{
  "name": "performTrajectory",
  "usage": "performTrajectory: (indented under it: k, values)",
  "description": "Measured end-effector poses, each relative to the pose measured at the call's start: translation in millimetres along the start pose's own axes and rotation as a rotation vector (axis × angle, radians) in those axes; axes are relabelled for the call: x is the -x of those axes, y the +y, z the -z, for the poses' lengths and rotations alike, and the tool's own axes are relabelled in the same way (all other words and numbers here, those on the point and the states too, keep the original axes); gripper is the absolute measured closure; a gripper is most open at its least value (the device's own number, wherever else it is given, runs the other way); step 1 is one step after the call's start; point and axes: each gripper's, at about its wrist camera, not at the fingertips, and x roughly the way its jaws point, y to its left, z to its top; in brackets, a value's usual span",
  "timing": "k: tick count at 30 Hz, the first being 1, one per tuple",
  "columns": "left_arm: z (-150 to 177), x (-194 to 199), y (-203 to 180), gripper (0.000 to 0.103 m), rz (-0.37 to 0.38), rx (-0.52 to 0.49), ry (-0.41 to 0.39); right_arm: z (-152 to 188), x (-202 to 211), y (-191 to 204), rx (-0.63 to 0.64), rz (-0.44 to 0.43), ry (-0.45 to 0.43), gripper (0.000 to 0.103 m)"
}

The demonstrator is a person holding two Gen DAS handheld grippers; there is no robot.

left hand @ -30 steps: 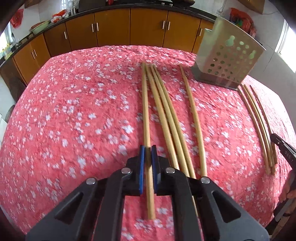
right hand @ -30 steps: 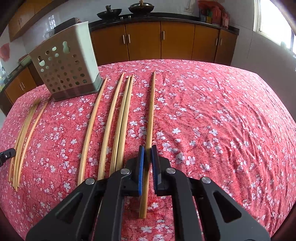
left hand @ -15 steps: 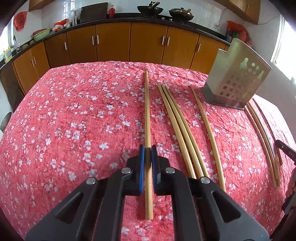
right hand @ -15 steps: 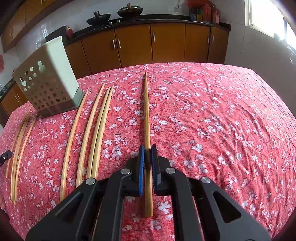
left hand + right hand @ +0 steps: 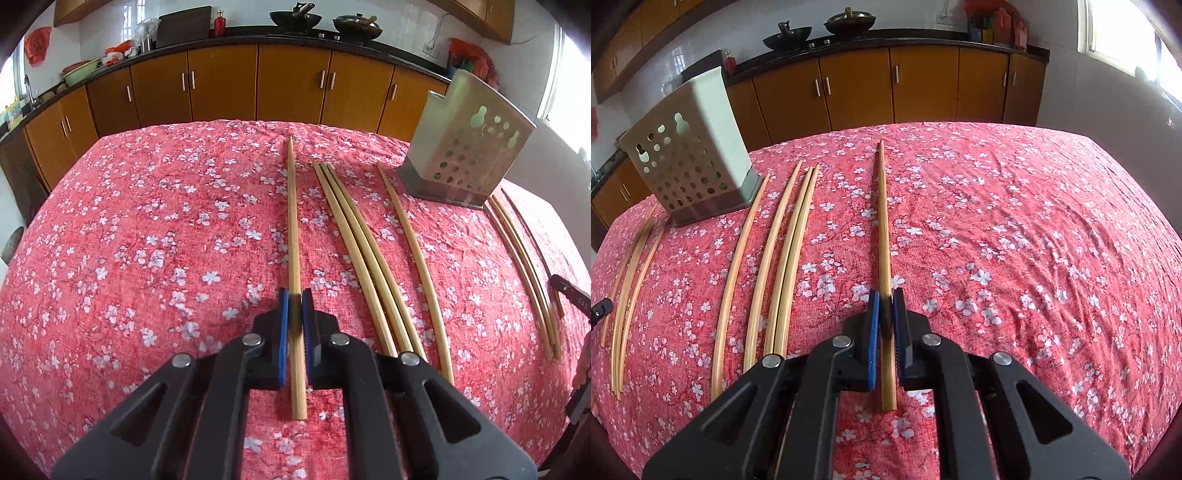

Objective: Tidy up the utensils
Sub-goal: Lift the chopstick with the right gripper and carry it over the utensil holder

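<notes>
In the left wrist view my left gripper (image 5: 294, 299) is shut on a bamboo chopstick (image 5: 293, 221) near its thick end. The stick points away over the red flowered cloth (image 5: 147, 229). Three more chopsticks (image 5: 354, 251) lie to its right, with a perforated metal utensil holder (image 5: 465, 158) beyond them. In the right wrist view my right gripper (image 5: 885, 299) is shut on another chopstick (image 5: 884, 221), which casts a thin shadow on the cloth. Several chopsticks (image 5: 786, 251) lie to its left, in front of the holder (image 5: 690, 158).
Past the holder lie further thin chopsticks (image 5: 517, 251) (image 5: 631, 266), each beside the other gripper's black tip (image 5: 569, 295) (image 5: 600, 308). Brown kitchen cabinets (image 5: 221, 88) with woks on the counter run behind the table. The cloth falls away at the table's edges.
Each held chopstick has come away sideways from the row it lay beside, leaving a wide gap. Both views have tilted up, showing more of the cabinets. Both grippers stay shut.
</notes>
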Motion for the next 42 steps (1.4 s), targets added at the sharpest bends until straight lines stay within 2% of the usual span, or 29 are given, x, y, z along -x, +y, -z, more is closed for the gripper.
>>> performTrajectory:
  k: [6, 11, 14, 18, 23, 30, 35, 42]
  values:
    - [3, 0, -11, 0.093, -0.047, -0.044, 0.004, 3, 1, 1, -0.006, -0.008, 0.002, 0.094]
    - [5, 3, -10, 0.095, -0.050, -0.046, 0.003, 4, 4, -3, -0.020, -0.019, -0.001, 0.095]
    - [7, 9, -9, 0.095, -0.066, -0.068, 0.005, 6, 13, -4, -0.014, -0.010, -0.030, 0.095]
    - [-2, 37, -9, 0.095, -0.049, -0.071, -0.070, 1, 43, -9, -0.022, -0.020, -0.123, 0.095]
    - [-22, 82, -5, 0.095, -0.020, -0.025, -0.197, -16, 82, -16, -0.040, -0.035, -0.242, 0.095]
    - [-57, 132, -4, 0.095, -0.009, 0.031, -0.357, -41, 115, -12, -0.037, -0.062, -0.354, 0.095]
    - [-84, 142, -1, 0.095, -0.004, 0.071, -0.383, -59, 123, -9, -0.045, -0.069, -0.385, 0.095]
    - [-108, 150, 3, 0.095, -0.035, 0.061, -0.405, -80, 129, -5, -0.047, -0.050, -0.416, 0.095]
